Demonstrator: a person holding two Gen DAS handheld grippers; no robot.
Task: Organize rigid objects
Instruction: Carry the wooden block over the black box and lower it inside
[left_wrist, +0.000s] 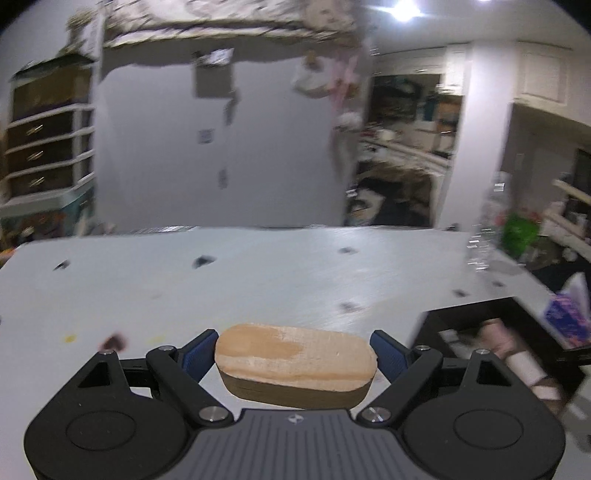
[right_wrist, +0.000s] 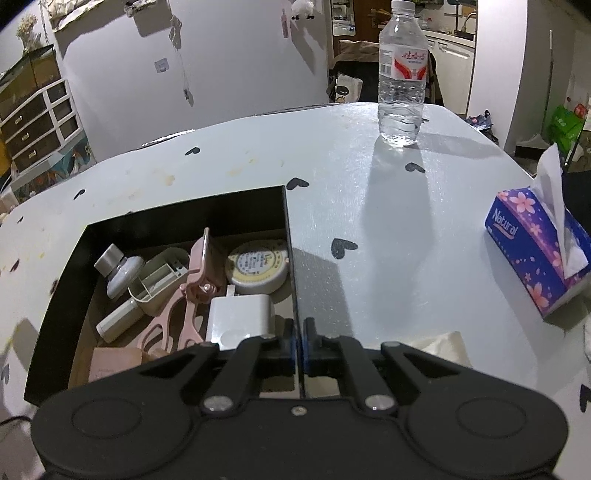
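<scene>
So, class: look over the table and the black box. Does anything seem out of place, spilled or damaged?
Nothing is spilled or broken. The tabletop carries yellowish stains near the black box, and a crumpled tissue lies loose below the tissue box. The water bottle stands upright.

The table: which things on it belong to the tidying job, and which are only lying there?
Belonging to the job:
wooden block in the left gripper
black box, its wall pinched by the right gripper
pink clip, white charger, inside it

Just lying about:
water bottle
tissue pack
</scene>
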